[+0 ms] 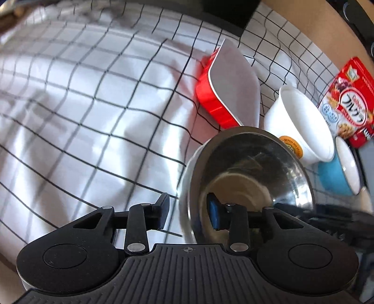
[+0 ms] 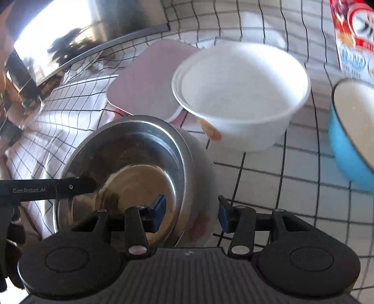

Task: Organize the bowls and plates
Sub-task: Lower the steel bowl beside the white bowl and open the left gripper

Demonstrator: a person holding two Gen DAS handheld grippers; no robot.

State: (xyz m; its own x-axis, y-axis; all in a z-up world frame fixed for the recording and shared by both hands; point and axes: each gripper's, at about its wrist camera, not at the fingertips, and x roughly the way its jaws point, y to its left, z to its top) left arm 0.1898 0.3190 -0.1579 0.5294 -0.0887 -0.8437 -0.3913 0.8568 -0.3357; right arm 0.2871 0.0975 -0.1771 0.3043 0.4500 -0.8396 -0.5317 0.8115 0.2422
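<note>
A steel bowl (image 1: 252,168) (image 2: 131,163) stands on the checked cloth (image 1: 93,117). My left gripper (image 1: 189,214) straddles its near-left rim, one pad inside and one outside, with gaps showing on both sides; it is open. My right gripper (image 2: 190,214) straddles the bowl's right wall the same way, pads apart from the metal, open. A finger of the left gripper (image 2: 70,187) reaches over the bowl's rim in the right wrist view. Behind the steel bowl sit a white foam bowl (image 1: 301,121) (image 2: 240,88), a blue bowl with a white inside (image 1: 334,177) (image 2: 346,154) and a red-sided tray (image 1: 236,81) (image 2: 145,81).
A red cereal bag (image 1: 348,103) (image 2: 350,35) lies behind the bowls at the far right. A wide stretch of wrinkled checked cloth spreads to the left of the steel bowl. A dark flat object (image 1: 210,14) lies at the cloth's far edge.
</note>
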